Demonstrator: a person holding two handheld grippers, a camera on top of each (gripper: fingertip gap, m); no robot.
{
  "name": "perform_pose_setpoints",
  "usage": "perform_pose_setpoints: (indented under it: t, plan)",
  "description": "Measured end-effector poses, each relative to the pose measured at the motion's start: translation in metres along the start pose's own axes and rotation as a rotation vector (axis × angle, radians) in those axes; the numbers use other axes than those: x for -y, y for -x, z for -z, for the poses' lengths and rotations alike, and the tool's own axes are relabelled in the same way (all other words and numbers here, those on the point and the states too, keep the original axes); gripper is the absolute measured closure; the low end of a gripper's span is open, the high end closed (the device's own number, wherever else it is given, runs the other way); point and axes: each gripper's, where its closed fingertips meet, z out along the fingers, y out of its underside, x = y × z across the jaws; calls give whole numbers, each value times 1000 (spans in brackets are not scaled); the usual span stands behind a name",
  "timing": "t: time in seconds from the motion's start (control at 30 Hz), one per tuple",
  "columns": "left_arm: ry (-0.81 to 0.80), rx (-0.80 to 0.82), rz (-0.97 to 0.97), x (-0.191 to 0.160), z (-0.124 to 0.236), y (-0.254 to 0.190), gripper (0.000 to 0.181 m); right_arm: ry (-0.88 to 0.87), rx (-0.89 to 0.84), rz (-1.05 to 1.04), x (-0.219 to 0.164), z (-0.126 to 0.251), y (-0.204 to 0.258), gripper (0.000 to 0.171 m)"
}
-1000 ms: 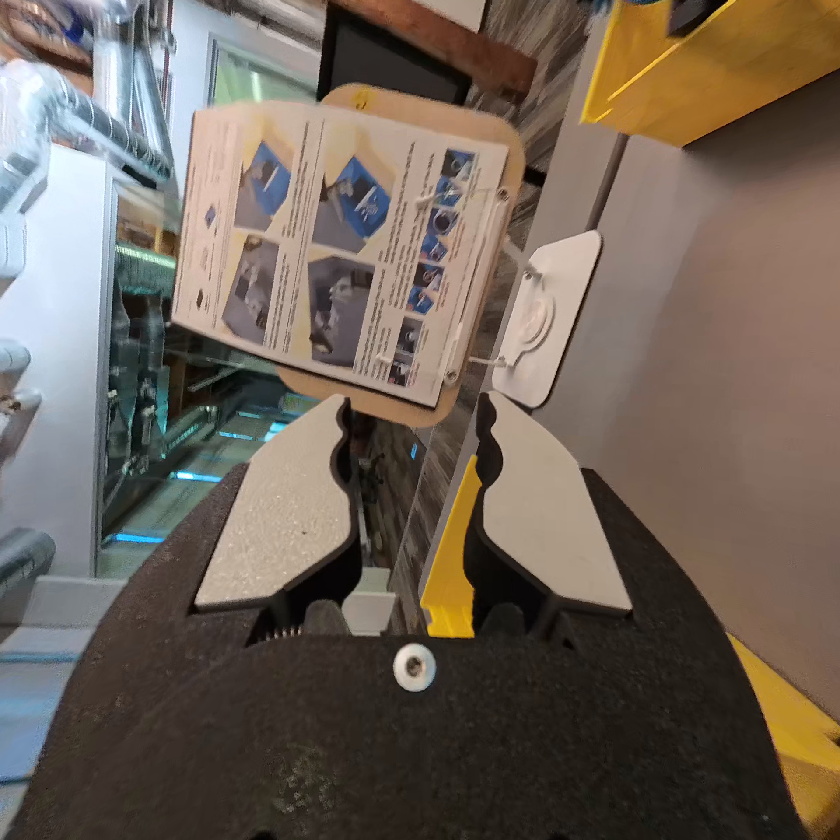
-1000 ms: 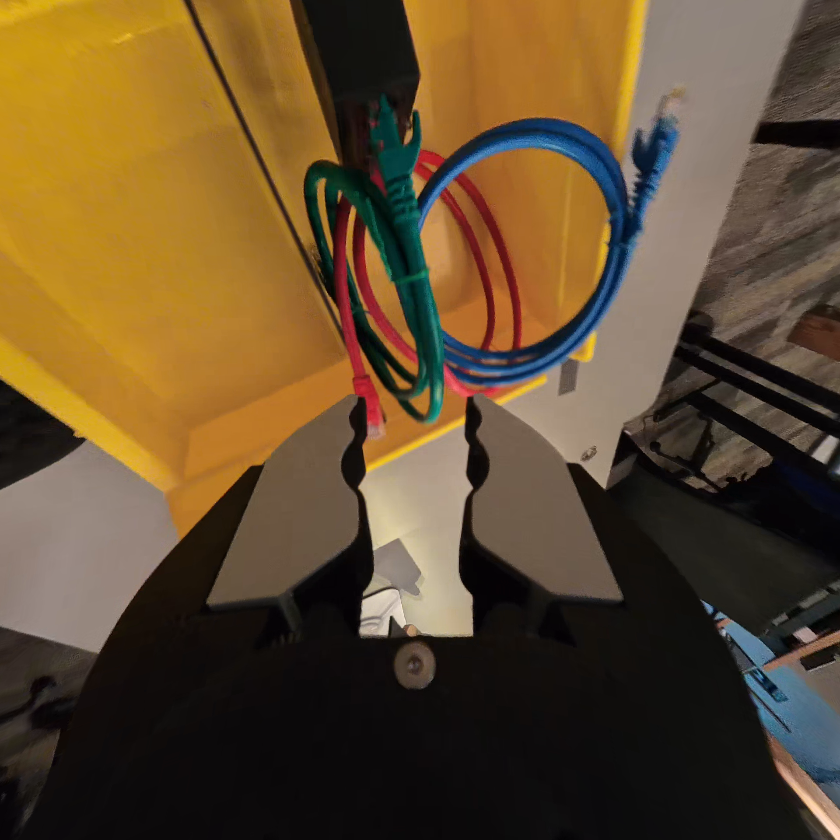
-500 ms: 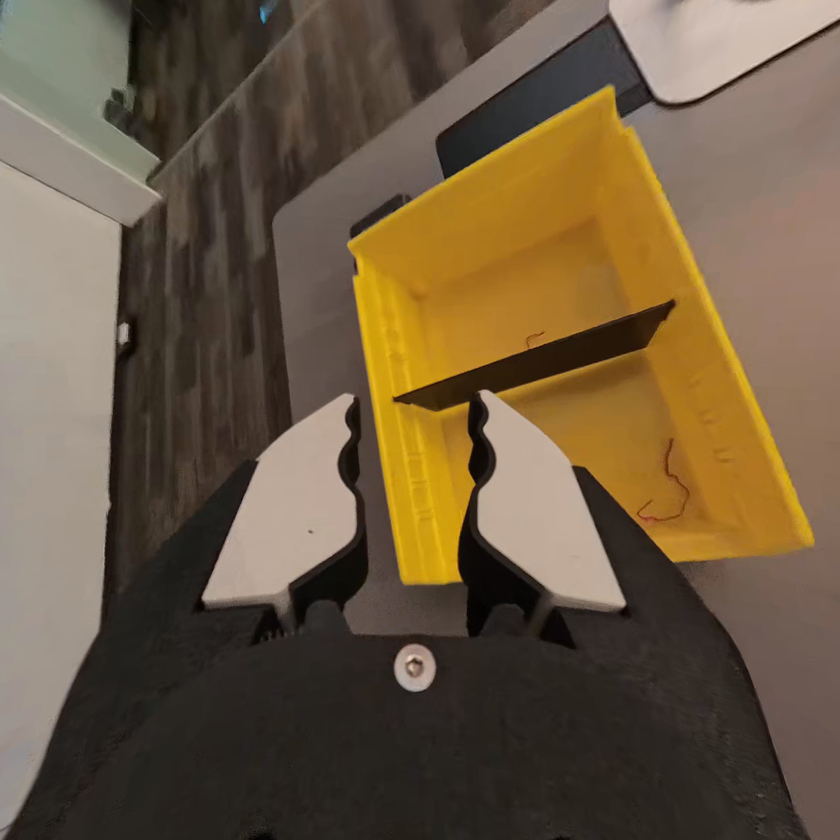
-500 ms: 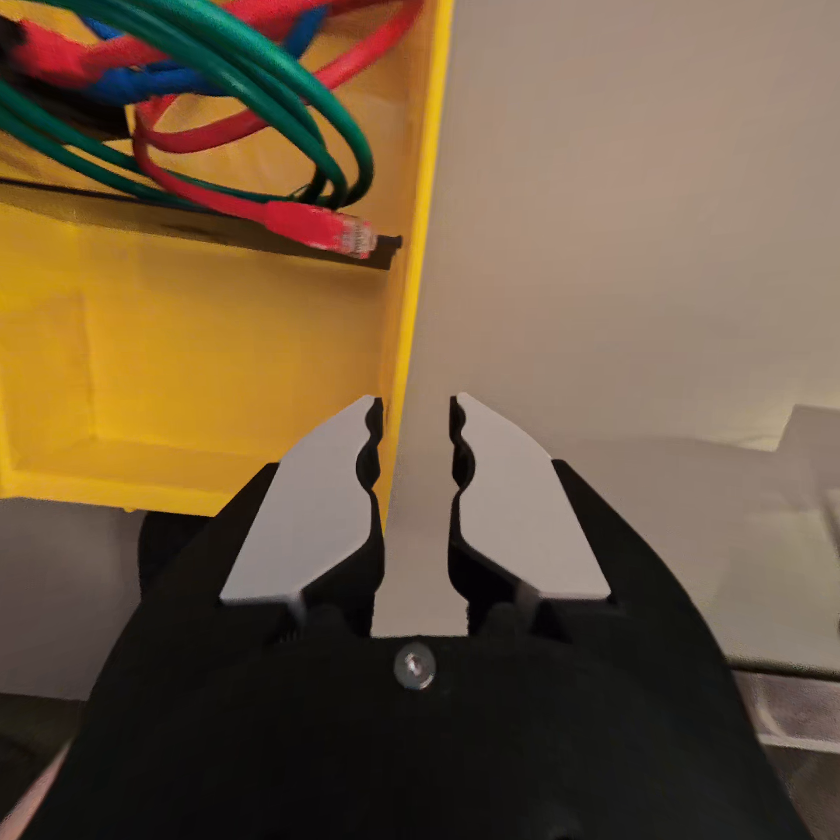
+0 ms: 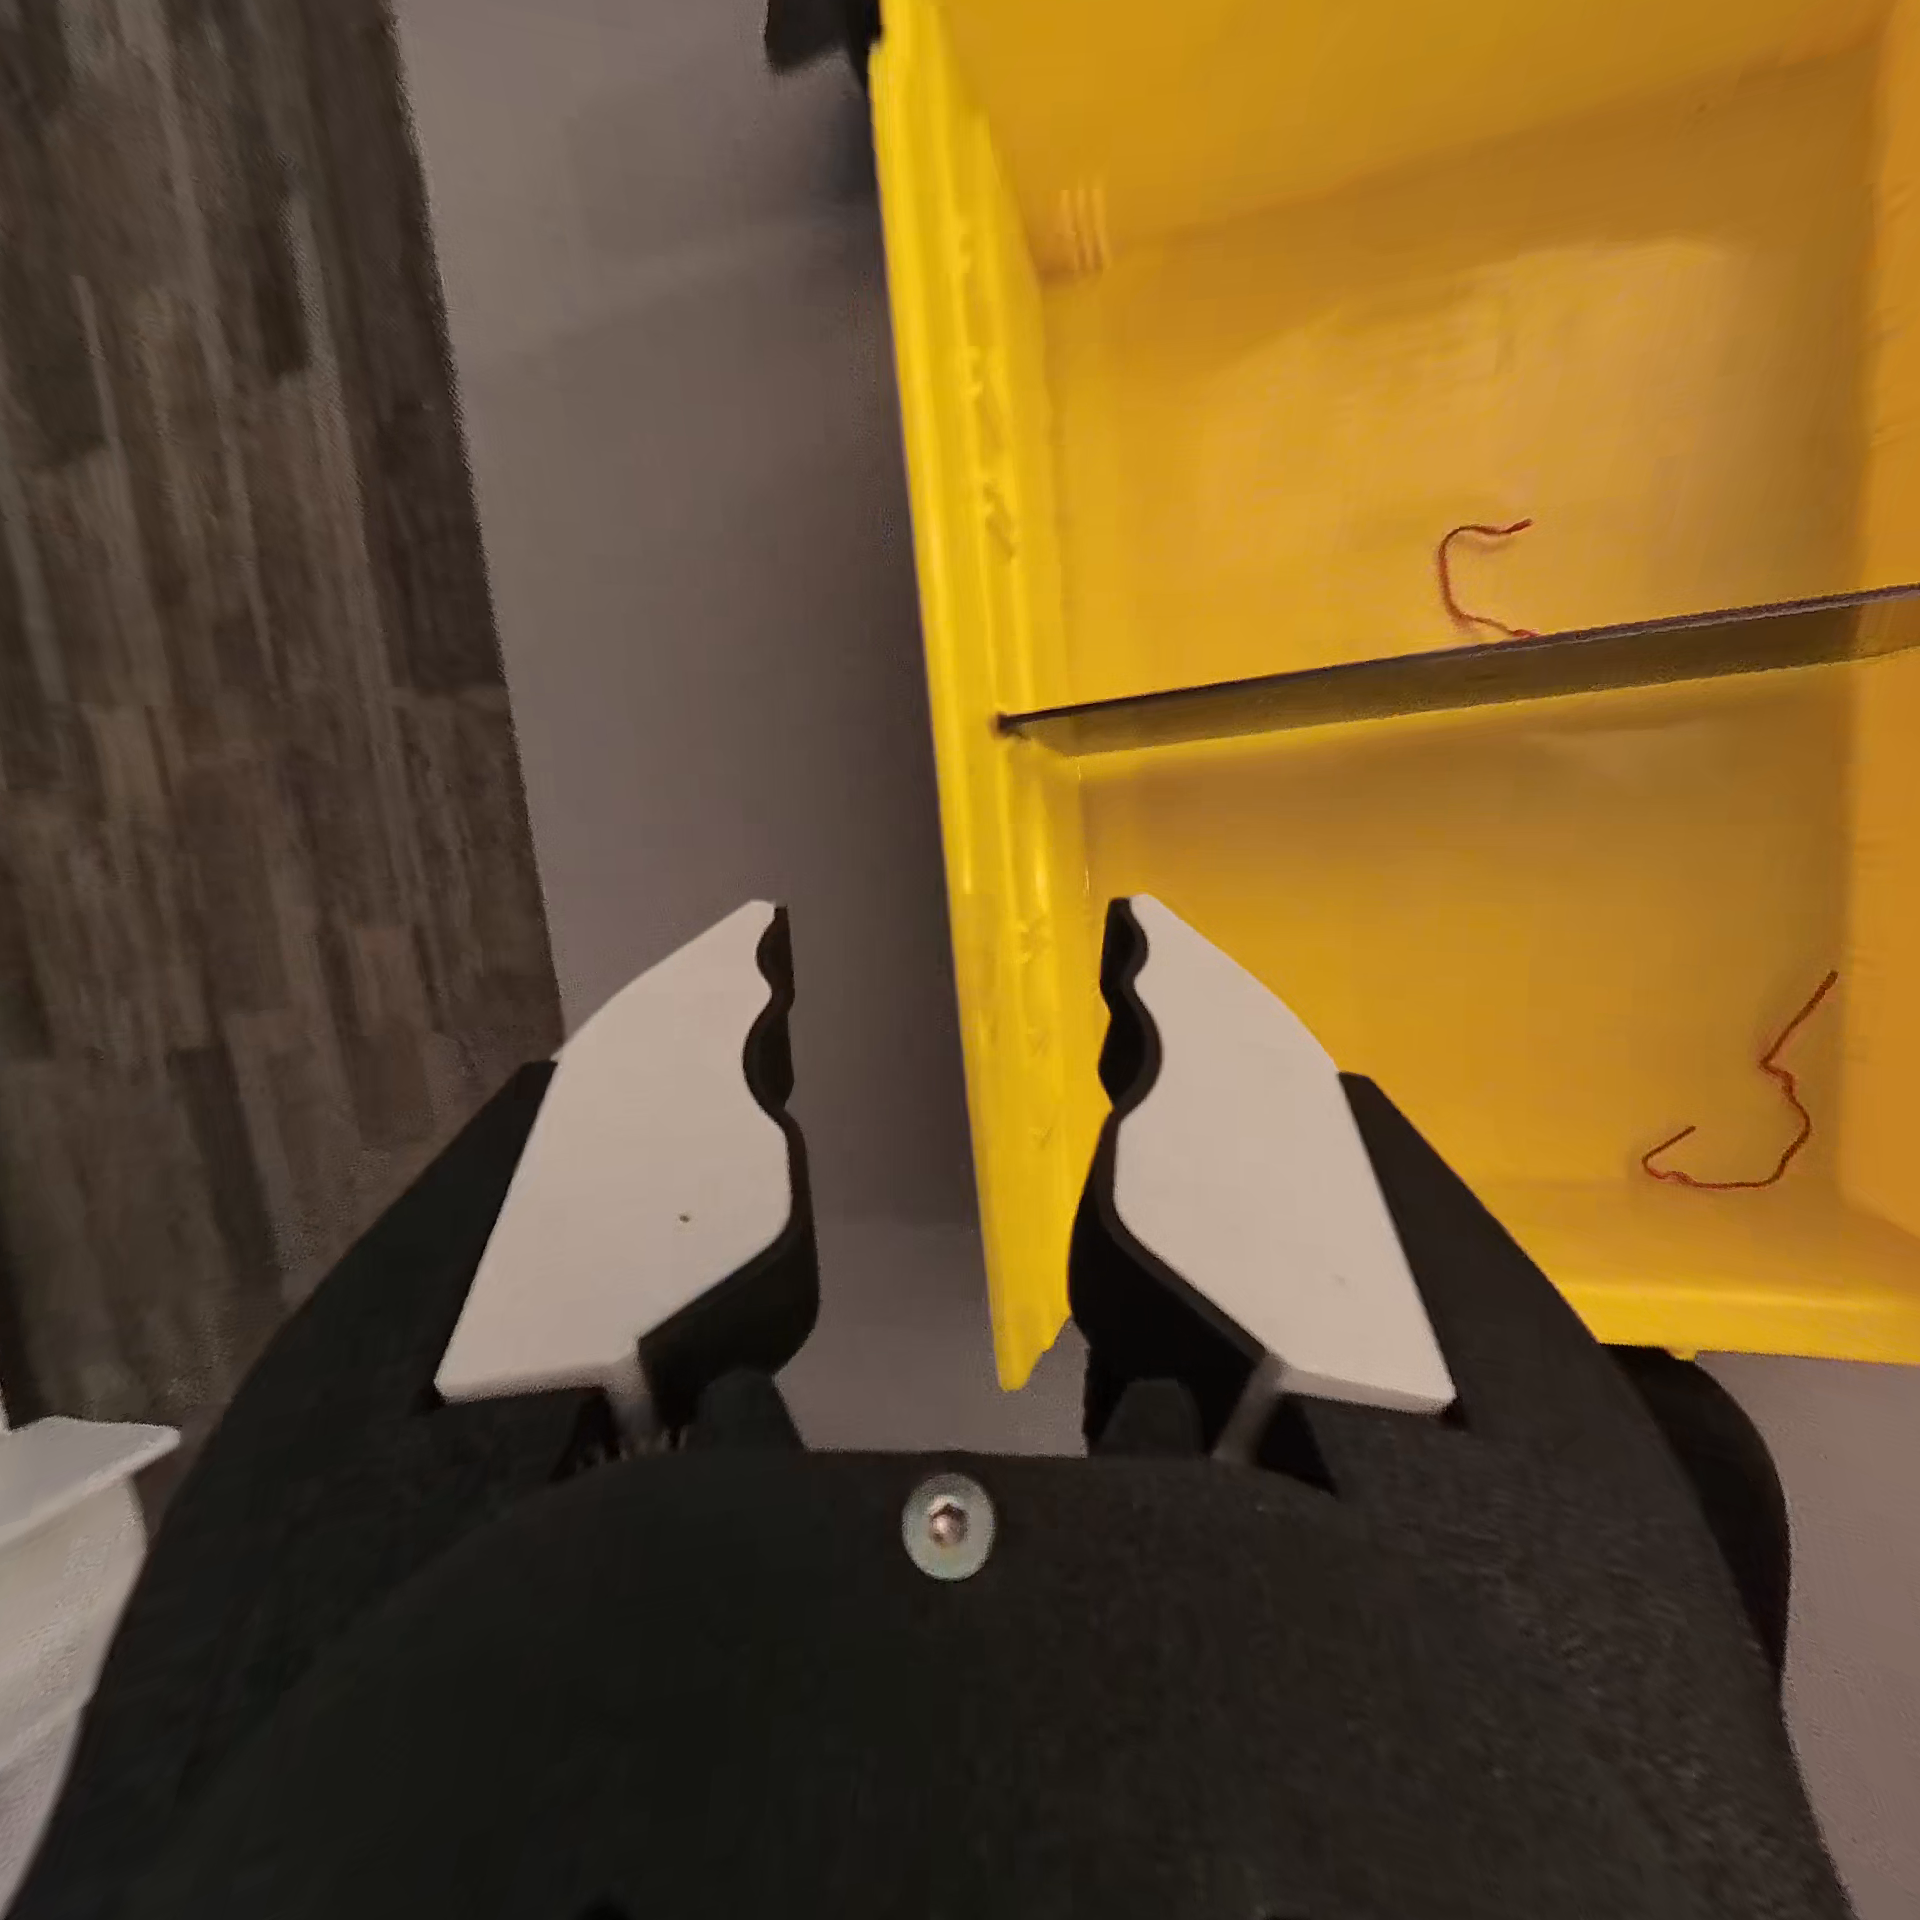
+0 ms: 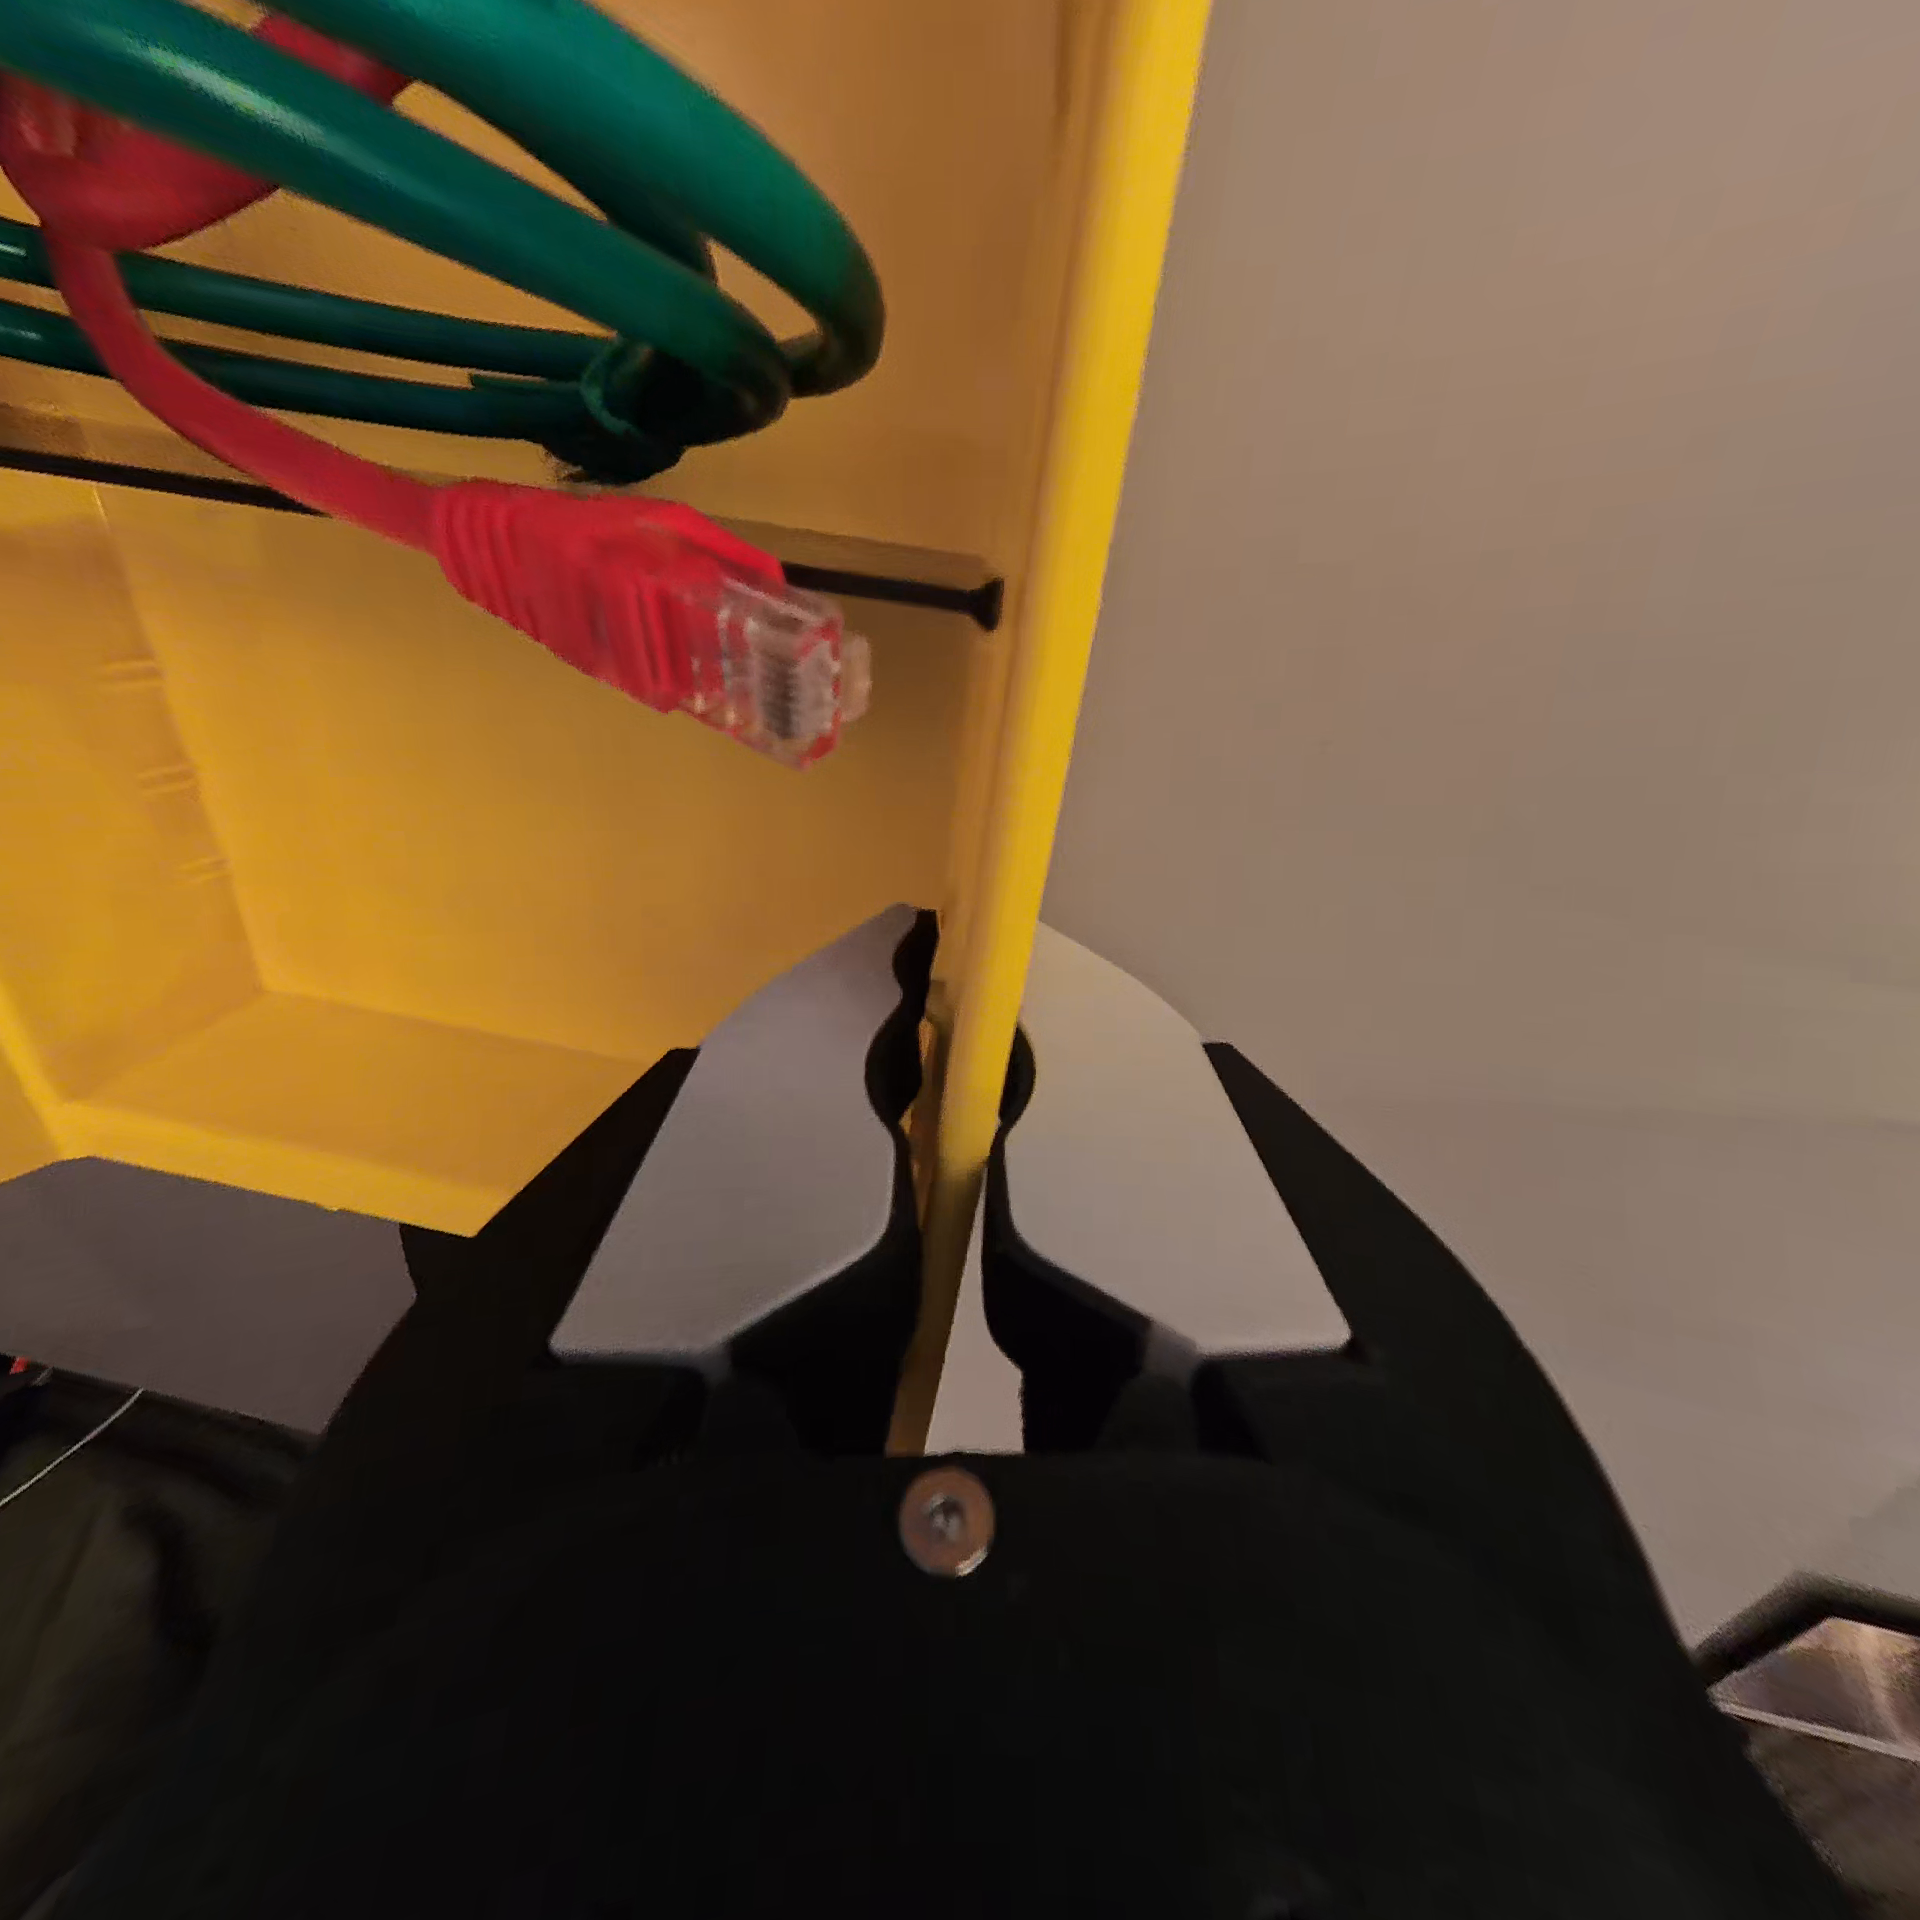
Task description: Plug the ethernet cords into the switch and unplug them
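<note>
Right wrist view: the right tongs are clamped narrow on the side wall of a yellow bin, one finger inside, one outside. Just beyond, a red ethernet cord lies over the bin's black divider, its clear plug pointing at the gripped wall; coiled green cords lie farther in. The switch is not visible. Left wrist view: the left tongs stand wide, astride the wall of a yellow bin without gripping it. Red thread scraps lie inside, grey desk alongside.
</note>
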Motion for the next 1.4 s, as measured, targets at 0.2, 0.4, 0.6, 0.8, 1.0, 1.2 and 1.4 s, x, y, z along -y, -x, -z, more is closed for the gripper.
perform_pose_setpoints:
  t: [0.2,0.4,0.6,0.8,1.0,1.2,1.4]
  plan:
    - [61,-148,2,-12,-29,-8,137,63,4,-13,-5,-2,10,164]
    - [200,-148,-63,-36,-45,-15,139,157,33,72,-13,-6,45,162]
    - [271,-218,-63,-51,-63,-20,150,192,23,98,-12,-9,64,162]
    - [274,-263,-66,-49,-65,-27,159,239,13,130,-11,-12,87,160]
    - [277,-254,-66,-48,-63,-33,159,275,16,141,-11,-15,113,160]
    - [283,-238,-96,-47,-59,-49,154,291,19,120,-12,-18,135,158]
    - [216,-199,-88,-33,-46,-48,147,171,-100,160,5,4,125,137]
